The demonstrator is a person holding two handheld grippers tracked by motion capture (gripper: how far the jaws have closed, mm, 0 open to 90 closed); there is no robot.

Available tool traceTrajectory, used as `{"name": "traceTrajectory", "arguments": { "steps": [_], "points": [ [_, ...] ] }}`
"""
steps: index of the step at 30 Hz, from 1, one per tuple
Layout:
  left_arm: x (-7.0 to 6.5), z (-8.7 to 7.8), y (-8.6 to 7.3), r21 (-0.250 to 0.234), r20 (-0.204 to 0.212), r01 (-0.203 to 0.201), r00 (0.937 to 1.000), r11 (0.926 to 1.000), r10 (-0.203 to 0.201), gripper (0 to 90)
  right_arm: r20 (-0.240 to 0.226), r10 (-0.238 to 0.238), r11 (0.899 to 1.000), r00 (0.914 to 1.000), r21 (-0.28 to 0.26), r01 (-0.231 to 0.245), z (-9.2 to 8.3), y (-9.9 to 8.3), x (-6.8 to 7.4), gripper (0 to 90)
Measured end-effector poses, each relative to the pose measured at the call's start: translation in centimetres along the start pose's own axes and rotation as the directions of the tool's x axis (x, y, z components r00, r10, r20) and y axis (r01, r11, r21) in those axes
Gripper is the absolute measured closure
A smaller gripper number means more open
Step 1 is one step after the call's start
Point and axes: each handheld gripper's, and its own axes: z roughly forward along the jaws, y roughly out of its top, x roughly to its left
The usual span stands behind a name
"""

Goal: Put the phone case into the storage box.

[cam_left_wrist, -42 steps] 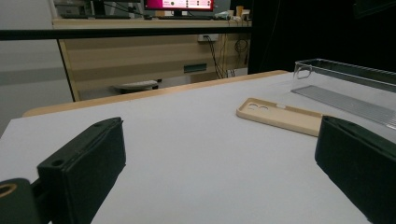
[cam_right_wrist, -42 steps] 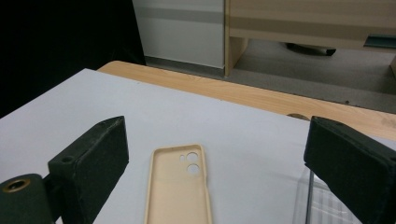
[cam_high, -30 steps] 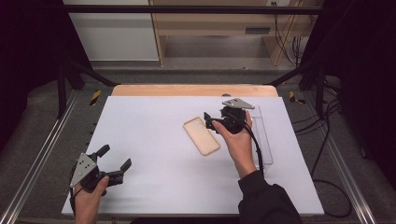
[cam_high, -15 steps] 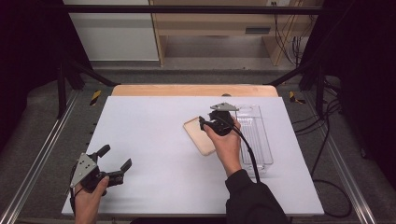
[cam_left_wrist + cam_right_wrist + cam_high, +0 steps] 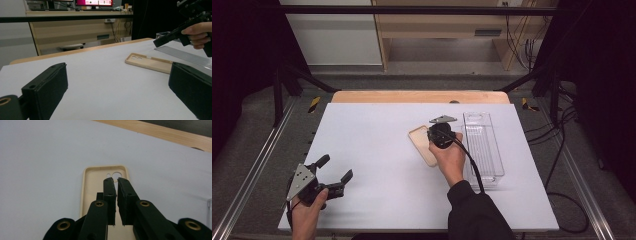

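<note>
A beige plastic phone case (image 5: 423, 145) lies open-side up on the white table (image 5: 377, 135), just left of a clear ribbed plastic tray (image 5: 484, 145). The right gripper (image 5: 115, 180) hovers over the case, jaws nearly closed and empty. It has moved left from the tray since a second ago. The left gripper (image 5: 332, 175) rests wide open, well left of the case. Nothing looks grasped yet.

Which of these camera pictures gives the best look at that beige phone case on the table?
The right gripper view: the phone case lies open side up straight ahead, its rim and camera holes sharp, though the jaws cover its middle. The high view shows the case small, partly under the right gripper. The left gripper view shows it low and edge-on.
</note>
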Motion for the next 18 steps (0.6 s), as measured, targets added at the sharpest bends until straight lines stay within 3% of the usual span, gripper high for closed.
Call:
{"name": "traceTrajectory", "arguments": {
  "steps": [10, 18],
  "points": [
    [0.0, 0.1, 0.0, 0.003, -0.001, 0.005, 1.0000, 1.0000, -0.005, 2.1, -0.008, -0.048, 0.996, 0.9988, 0.078, 0.049, 1.1, -1.1, 0.9, 90.0],
    [-0.1, 0.2, 0.0, 0.005, 0.004, 0.004, 1.0000, 1.0000, -0.004, 2.1, -0.011, -0.070, 0.992, 0.9975, 0.102, 0.071, 1.8, -1.4, 1.6, 90.0]
  ]
}}
